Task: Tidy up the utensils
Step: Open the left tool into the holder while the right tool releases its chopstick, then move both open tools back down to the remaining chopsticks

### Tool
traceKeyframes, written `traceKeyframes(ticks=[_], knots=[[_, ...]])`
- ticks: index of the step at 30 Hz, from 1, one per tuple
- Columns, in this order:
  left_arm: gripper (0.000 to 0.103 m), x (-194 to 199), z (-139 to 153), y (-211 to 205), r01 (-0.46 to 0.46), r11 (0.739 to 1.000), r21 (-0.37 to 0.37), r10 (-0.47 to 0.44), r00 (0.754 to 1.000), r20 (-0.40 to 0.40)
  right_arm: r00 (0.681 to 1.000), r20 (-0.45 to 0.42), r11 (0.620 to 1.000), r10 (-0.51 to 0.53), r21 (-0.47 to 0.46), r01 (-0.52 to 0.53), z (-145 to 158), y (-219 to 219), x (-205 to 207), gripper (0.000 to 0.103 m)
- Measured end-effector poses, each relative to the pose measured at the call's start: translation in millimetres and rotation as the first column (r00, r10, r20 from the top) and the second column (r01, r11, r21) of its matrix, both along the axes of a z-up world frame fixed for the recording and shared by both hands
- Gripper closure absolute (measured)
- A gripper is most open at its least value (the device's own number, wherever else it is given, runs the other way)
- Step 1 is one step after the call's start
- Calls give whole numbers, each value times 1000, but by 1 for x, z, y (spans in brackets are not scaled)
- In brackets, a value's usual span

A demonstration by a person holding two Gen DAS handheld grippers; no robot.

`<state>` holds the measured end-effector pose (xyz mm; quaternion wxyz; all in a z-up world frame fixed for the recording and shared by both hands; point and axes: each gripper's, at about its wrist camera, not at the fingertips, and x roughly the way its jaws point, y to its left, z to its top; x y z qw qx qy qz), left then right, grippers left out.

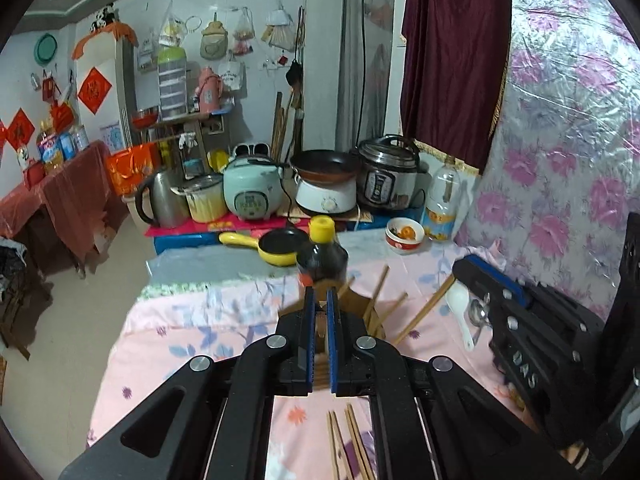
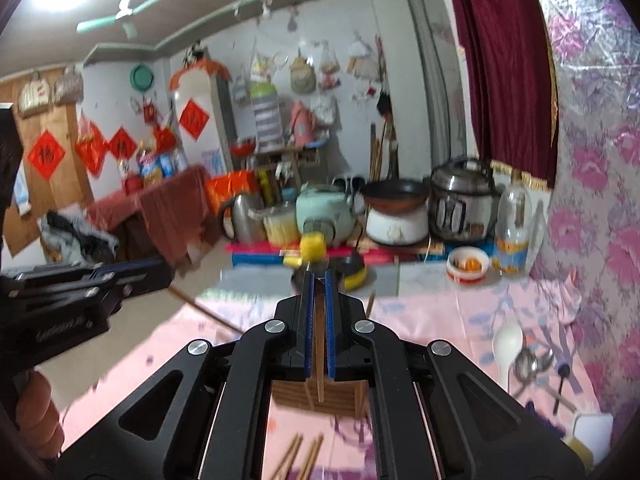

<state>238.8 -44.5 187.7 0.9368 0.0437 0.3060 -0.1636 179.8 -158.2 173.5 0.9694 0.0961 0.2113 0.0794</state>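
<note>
Chopsticks (image 2: pixel 320 354) — thin wooden stick clamped upright between narrow blue pads of right gripper (image 2: pixel 319 280), above slatted wooden holder (image 2: pixel 316 398). Left gripper (image 1: pixel 319 294) — jaws near-closed; whether gripping chopstick, cannot tell. Loose chopsticks (image 1: pixel 348 440) on pink floral cloth (image 1: pixel 192 332) beneath. White glossy spoon (image 2: pixel 507 346) right.

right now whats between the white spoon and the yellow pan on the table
In the left wrist view, the dark sauce bottle and upright chopsticks stand between the white spoon and yellow pan.

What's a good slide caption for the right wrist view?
Right gripper shut on a chopstick above the wooden holder.
</note>
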Motion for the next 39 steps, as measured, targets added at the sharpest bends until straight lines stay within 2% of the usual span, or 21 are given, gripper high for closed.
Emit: traceKeyframes(ticks=[5, 9, 11, 13, 14, 15, 18, 21, 24, 32, 39], knots=[[97, 34, -32, -2, -34, 999, 19, 35, 998, -51, 999, 5, 999, -38, 20, 38, -18, 2, 35, 97], [97, 63, -78, 2, -32, 999, 22, 35, 986, -162, 996, -88, 1000, -10, 4, 10, -58, 10, 65, 95], [96, 66, -89, 6, -38, 999, 27, 43, 982, -182, 989, -149, 1000, 24, 5, -23, -75, 11, 73, 91], [82, 64, -93, 10, -50, 998, 42, 57, 984, -169, 985, -173, 1000, 23, 19, -20, -81, 6, 71, 85], [57, 61, -94, 12, -59, 997, 45, 66, 985, -160, 984, -174, 999, 23, 27, -18, -82, 5, 70, 83], [44, 57, -92, 16, -79, 996, 43, 84, 986, -141, 985, -171, 999, 17, 35, -11, -80, 2, 65, 80], [35, 44, -86, 24, -115, 993, 32, 118, 988, -103, 987, -158, 999, -4, 40, 10, -72, -4, 48, 72], [28, 29, -83, 33, -133, 991, 8, 133, 985, -110, 988, -151, 999, -12, 50, 20, -66, -11, 29, 63], [24, 8, -83, 44, -147, 989, -10, 145, 982, -123, 989, -148, 998, -27, 59, 36, -63, -16, 3, 55], [16, -62, -102, 71, -180, 982, -51, 169, 970, -174, 990, -144, 995, -13, 96, 27, -66, -16, -84, 46], [15, -120, -127, 92, -212, 976, -47, 197, 957, -213, 989, -146, 998, 3, 70, 7, -79, -10, -151, 45]])
